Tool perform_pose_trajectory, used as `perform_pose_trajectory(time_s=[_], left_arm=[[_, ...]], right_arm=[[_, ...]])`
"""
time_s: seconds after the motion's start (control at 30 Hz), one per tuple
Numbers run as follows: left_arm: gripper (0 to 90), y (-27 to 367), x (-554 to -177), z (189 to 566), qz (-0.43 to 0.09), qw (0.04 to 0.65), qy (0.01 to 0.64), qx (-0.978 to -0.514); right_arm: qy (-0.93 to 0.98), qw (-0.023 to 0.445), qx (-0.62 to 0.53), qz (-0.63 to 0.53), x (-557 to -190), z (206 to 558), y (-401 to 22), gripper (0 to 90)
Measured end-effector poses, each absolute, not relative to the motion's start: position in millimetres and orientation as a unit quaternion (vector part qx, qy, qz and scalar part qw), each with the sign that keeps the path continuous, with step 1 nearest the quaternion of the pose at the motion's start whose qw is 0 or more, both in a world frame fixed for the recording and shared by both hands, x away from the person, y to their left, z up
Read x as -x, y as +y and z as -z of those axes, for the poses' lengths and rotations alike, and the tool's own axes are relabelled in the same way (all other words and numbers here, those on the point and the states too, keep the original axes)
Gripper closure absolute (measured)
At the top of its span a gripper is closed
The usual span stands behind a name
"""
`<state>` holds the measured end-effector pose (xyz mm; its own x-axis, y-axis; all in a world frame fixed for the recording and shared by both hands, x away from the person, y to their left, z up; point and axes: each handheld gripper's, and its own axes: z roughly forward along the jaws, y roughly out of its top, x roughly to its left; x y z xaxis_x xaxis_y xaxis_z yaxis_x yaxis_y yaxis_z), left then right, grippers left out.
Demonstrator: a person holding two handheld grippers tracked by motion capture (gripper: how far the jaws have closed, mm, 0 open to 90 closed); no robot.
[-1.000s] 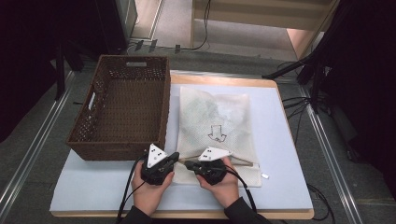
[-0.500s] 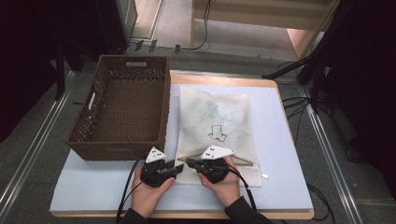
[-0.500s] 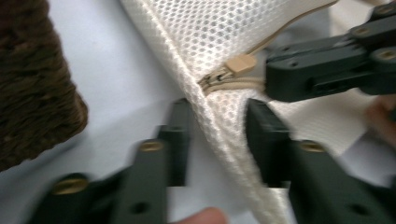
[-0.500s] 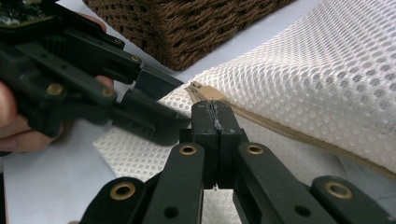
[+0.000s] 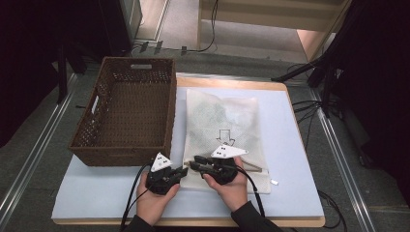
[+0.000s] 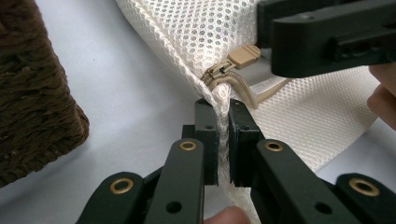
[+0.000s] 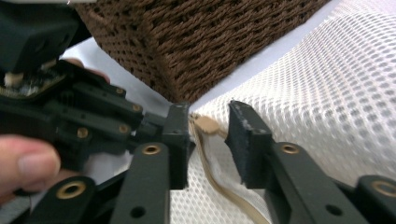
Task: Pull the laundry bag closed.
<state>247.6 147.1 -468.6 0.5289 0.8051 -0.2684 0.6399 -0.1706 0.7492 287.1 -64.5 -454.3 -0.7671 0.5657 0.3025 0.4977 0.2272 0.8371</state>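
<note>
At lower centre of the high view, my left tool (image 6: 223, 140) pinches the mesh bag (image 5: 225, 121) corner. The zipper pull (image 7: 205, 125) sits between my right tool's (image 7: 210, 140) just-opened jaws, untouched, zipper running rightward.

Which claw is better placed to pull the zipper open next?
Right. The right claw stands open around the zipper pull, while the left claw pinches the mesh bag corner as the anchor.
</note>
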Motion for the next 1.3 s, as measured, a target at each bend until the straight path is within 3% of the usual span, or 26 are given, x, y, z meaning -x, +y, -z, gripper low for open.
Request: perform_pose_trajectory(time_s=[0.2, 0.3, 0.63, 0.97, 1.13, 1.3], left_arm=[[85.0, 147.1, -247.7, 469.2, -0.097, 0.431, 0.476, -0.761], [84.7, 147.1, -247.7, 469.3, -0.098, 0.43, 0.477, -0.76], [78.4, 151.4, -248.3, 468.3, -0.089, 0.444, 0.488, -0.746], [85.7, 152.3, -247.4, 467.8, -0.091, 0.451, 0.482, -0.745], [86.0, 150.7, -246.1, 466.9, -0.097, 0.452, 0.475, -0.749], [83.1, 153.9, -248.2, 467.9, -0.08, 0.46, 0.486, -0.739]], right_arm=[[0.778, 0.0, -0.36, -0.515, -292.8, 459.2, -59.2, 73.3], [0.779, -0.003, -0.357, -0.516, -291.2, 458.0, -58.1, 80.6], [0.786, -0.005, -0.342, -0.515, -288.0, 457.4, -61.5, 87.5], [0.781, -0.009, -0.347, -0.52, -287.9, 458.4, -62.6, 87.2], [0.781, -0.019, -0.354, -0.514, -289.3, 462.0, -58.9, 84.7], [0.784, -0.016, -0.351, -0.513, -288.3, 462.1, -58.1, 88.0]])
